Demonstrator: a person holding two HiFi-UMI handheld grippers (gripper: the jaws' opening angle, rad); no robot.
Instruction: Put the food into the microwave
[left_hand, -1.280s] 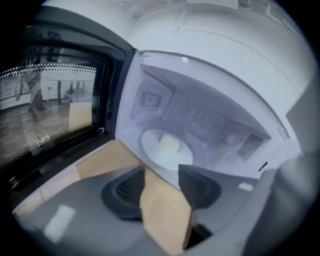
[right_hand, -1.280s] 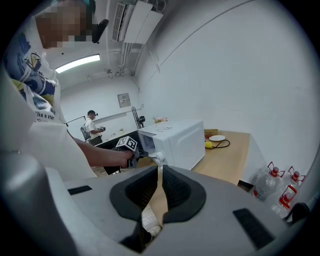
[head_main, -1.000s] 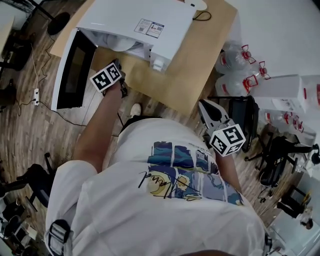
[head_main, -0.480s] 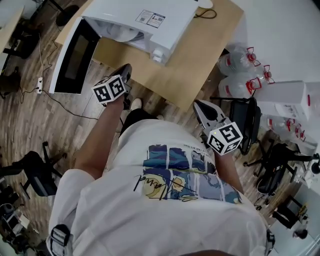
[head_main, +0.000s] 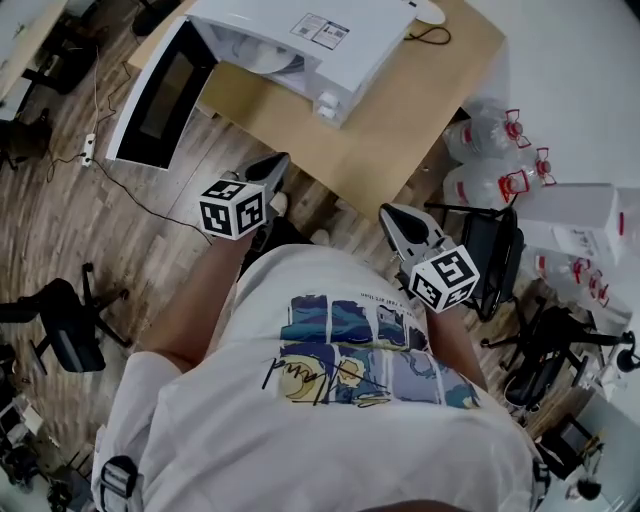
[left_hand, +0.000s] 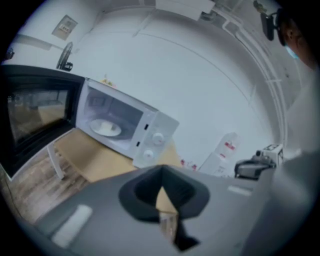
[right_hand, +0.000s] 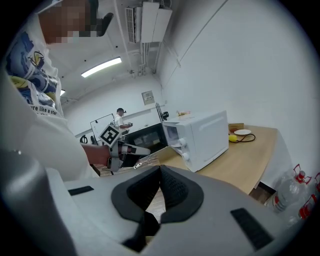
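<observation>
Two grippers, both clenched with nothing between the jaws: the left gripper (head_main: 272, 168) and right gripper (head_main: 395, 218) hang in front of the person, well short of the surface (head_main: 400, 110).

The food (left_hand: 106, 128), a pale portion on a plate, sits inside the microwave (head_main: 300, 40), ahead of and beyond the left gripper. The door (head_main: 160, 95) stands swung wide to that gripper's left. Loading appears complete; the door is not yet shut.

Hazards, as judged:
- A push from clenched tips landing off-centre could glance off the door, or shift the microwave along the surface.
- A weak push could leave the door unlatched.

Writing:
- The sticker (head_main: 322, 30) on the microwave top is too small to read.
- The carton (left_hand: 223, 150), right of the left gripper, bears illegible red marks.
- The shirt (right_hand: 35, 107) print reads in part "like a star".
</observation>
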